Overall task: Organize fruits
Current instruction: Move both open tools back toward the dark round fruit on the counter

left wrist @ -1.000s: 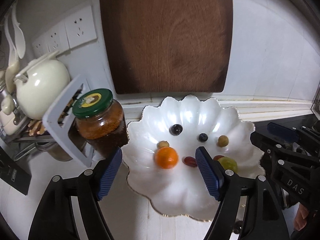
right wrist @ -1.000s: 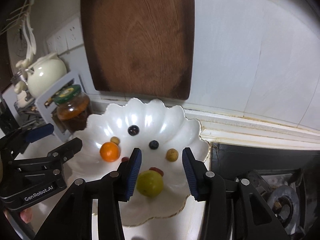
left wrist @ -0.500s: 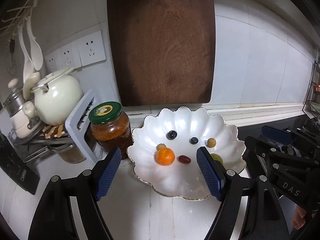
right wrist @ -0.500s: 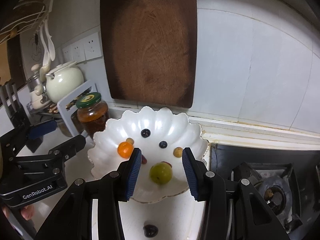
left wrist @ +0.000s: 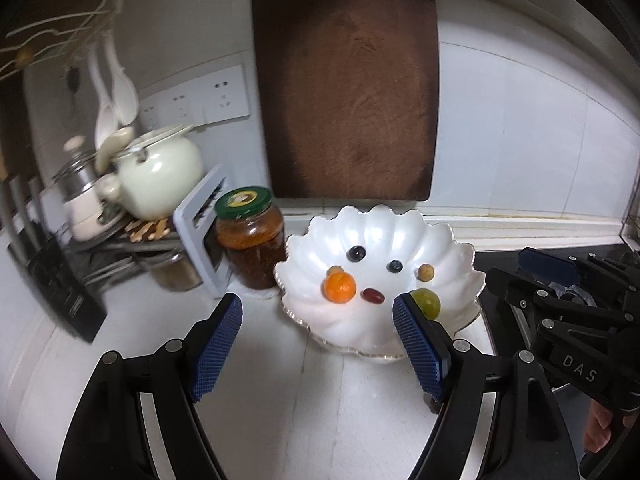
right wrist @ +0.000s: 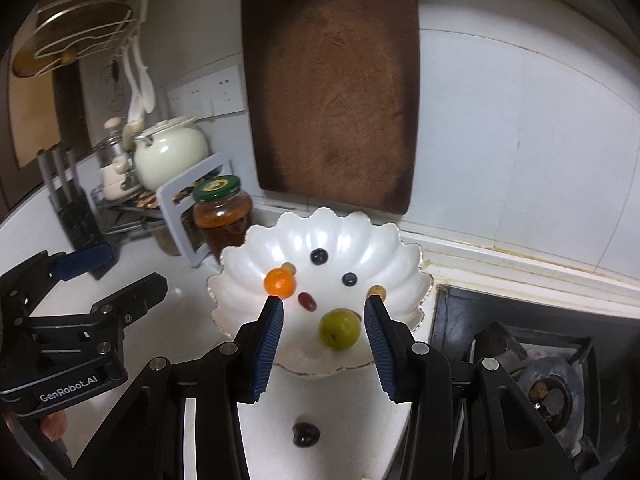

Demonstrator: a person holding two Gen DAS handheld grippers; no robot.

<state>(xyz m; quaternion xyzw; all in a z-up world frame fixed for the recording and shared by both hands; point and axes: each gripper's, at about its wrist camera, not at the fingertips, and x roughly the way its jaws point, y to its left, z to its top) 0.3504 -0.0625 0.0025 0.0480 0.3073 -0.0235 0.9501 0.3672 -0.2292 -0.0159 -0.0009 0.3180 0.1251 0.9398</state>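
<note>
Your left gripper [left wrist: 318, 344] has its jaws spread wide with nothing in them; your right gripper [right wrist: 322, 340] is parted more narrowly, also empty. Beyond both sets of jaws sits the white scalloped ceramic dish [right wrist: 256, 248], holding the small orange citrus fruit [right wrist: 280, 282], round green fruit [right wrist: 339, 328], dark red oval fruit [right wrist: 307, 301] and two dark blue berries [right wrist: 319, 256]. A dark berry [right wrist: 306, 434] lies on the white counter [left wrist: 320, 420], below your right jaws.
</note>
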